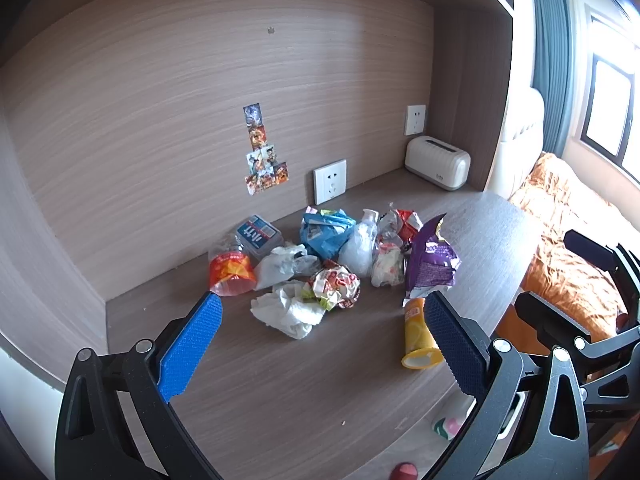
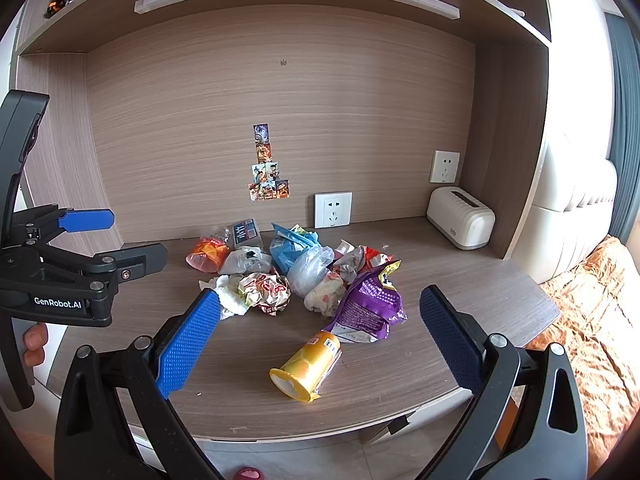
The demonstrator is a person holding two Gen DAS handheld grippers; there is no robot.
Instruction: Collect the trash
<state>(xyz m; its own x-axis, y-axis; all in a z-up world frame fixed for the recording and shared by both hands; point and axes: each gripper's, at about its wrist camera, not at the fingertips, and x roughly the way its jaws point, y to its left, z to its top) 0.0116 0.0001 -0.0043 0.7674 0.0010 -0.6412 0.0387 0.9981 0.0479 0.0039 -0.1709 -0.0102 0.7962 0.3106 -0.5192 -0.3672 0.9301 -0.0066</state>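
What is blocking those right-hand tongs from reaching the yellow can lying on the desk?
Nothing visible. The right tongs are open, and the yellow can lies on bare desk in front of them, nearer than the purple bag.

**Wood grain, crinkled foil and knobbly plastic**

The desk [image 2: 460, 280] is matt wood-grain laminate, as is the back panel [image 2: 280, 100] behind it. The purple snack bag [image 2: 370, 304] is glossy crinkled foil; the blue bag [image 2: 290, 250] is shiny thin plastic film. The white tissue [image 1: 288, 310] is soft, matt crumpled paper. The yellow tube [image 2: 306, 366] looks like smooth printed card with a clear film wrap. The crushed bottle [image 2: 208, 254] is clear plastic with a glossy orange label. The toaster-shaped box [image 2: 460, 218] is ribbed, satin cream plastic. The right claw [image 2: 320, 308] and left claw [image 1: 322, 316] have matt black plastic frames, rough dimpled blue pads and bright metal rivets.
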